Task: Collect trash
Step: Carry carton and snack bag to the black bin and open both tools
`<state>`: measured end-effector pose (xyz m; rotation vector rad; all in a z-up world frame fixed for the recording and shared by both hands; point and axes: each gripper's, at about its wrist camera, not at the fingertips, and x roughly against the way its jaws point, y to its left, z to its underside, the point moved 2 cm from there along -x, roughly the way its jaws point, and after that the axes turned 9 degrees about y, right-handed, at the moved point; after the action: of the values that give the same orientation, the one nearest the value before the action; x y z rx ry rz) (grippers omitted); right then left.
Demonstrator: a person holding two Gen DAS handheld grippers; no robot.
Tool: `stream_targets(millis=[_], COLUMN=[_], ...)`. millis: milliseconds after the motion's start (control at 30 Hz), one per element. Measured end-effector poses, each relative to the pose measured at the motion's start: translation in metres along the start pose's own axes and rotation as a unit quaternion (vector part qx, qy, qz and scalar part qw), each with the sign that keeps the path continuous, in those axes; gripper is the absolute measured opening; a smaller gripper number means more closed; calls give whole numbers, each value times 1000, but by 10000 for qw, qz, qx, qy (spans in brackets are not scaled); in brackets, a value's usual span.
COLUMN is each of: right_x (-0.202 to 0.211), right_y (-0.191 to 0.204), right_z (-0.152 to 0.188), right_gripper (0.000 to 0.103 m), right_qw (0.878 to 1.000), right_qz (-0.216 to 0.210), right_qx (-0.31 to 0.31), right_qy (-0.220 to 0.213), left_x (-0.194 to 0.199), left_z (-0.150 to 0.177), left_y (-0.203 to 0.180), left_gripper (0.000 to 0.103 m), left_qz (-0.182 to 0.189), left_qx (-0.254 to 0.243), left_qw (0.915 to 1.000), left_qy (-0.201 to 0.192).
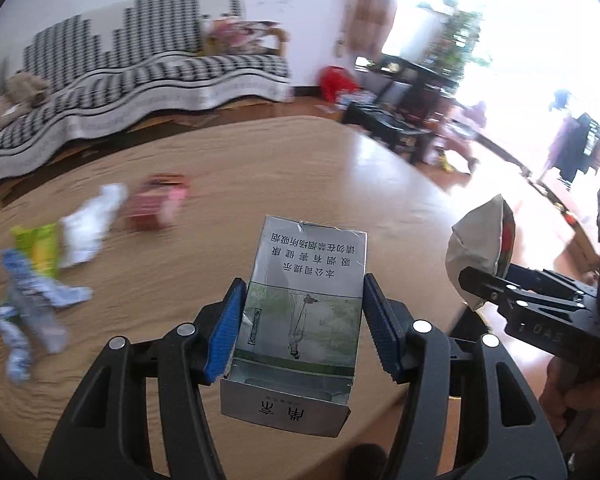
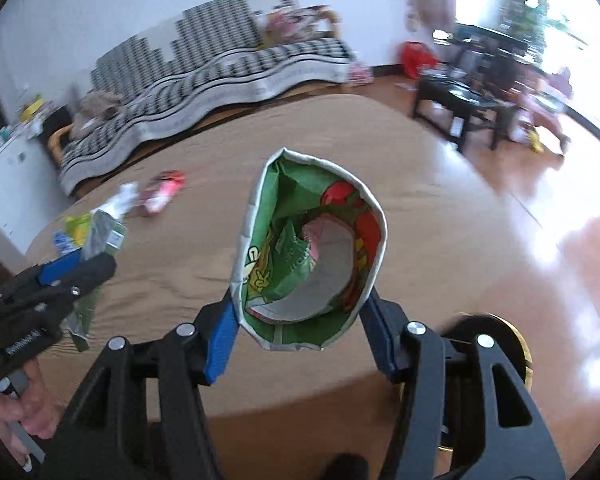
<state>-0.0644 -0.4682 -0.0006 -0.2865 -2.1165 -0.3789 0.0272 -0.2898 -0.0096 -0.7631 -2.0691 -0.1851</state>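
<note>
Grey-green card shows first in the left wrist view: the left gripper [image 1: 304, 320] is clenched on an emptied cigarette pack [image 1: 300, 304], blue pads flat against its two long sides, the open flap nearest the camera. It hangs above the table [image 1: 260, 160]. To carry it well, keep the squeeze even so the thin card does not buckle or slip out, and keep the pack upright on its way to wherever the rubbish goes; no bin is in sight. At the right edge the right gripper [image 1: 496, 284] holds a crumpled wrapper [image 1: 480, 248], close by but not touching the pack. Left of the pack more litter waits on the tabletop: a pink box [image 1: 158, 204], white paper [image 1: 90, 226], a yellow-green packet [image 1: 38, 246] and blue-white plastic [image 1: 28, 312], all blurred. A sofa [image 1: 132, 68] stands behind.

Seen from the right wrist, the right gripper [image 2: 300, 316] grips that wrapper [image 2: 312, 248] at its lower sides; its mouth gapes, green print inside. Being soft, it could fold and slide free, so a steady pinch is wise. The left gripper [image 2: 80, 260], with the pack [image 2: 104, 232], sits near at left. The two tools could knock together. A dark side table [image 2: 460, 100] stands beyond, well clear.
</note>
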Motion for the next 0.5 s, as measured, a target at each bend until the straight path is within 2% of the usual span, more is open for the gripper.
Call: stream_targets(millis=[133,300,500], right_x=[12,22,21], right_y=[-73,-143,-188], right_z=[25,54,77], right_gripper=[56,56,57], right_qw=[9980,9921,9832], right_qz=[345,544,848], right_qx=[-525,-1114,-1548], right_qy=[17,171,467], left_x=[-19,-42,-76], left_z=[1,7,31], left_y=[-54,-122,-184], left_gripper=[57,57,57], left_qz=[378,859,1326], left_qx=[-323,-887,-1462], left_qw=[9988,9923,9794], left_qy=[40,89,422])
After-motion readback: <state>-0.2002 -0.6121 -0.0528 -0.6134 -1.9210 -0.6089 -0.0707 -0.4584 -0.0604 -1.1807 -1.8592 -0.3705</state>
